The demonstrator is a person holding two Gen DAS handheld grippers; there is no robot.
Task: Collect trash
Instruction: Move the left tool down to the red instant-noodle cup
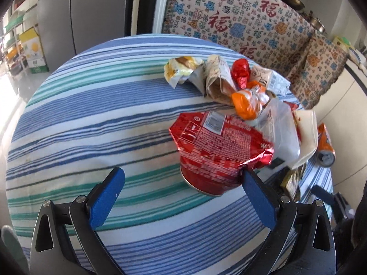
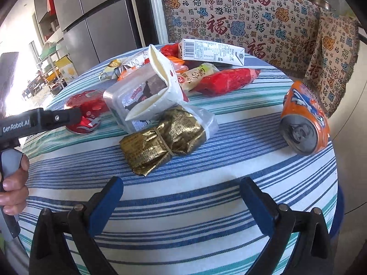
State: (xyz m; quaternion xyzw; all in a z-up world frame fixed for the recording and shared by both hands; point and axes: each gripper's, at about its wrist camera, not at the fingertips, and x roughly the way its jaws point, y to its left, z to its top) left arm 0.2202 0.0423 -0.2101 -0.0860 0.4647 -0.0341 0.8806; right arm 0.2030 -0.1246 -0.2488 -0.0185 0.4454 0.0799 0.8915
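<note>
We see the noodle cup (image 1: 213, 160) at the near edge of the trash heap (image 1: 240, 84) on the table (image 1: 91, 119); the can (image 2: 302, 119) lies apart, right of the foil packet (image 2: 160, 142).

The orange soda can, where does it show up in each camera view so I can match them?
Left wrist view: orange soda can lies on its side at the far right edge, behind the white wrapper pile.
Right wrist view: the can lies at right, apart from the pile, its end facing the camera.
Shared landmark: the red instant noodle cup.
</note>
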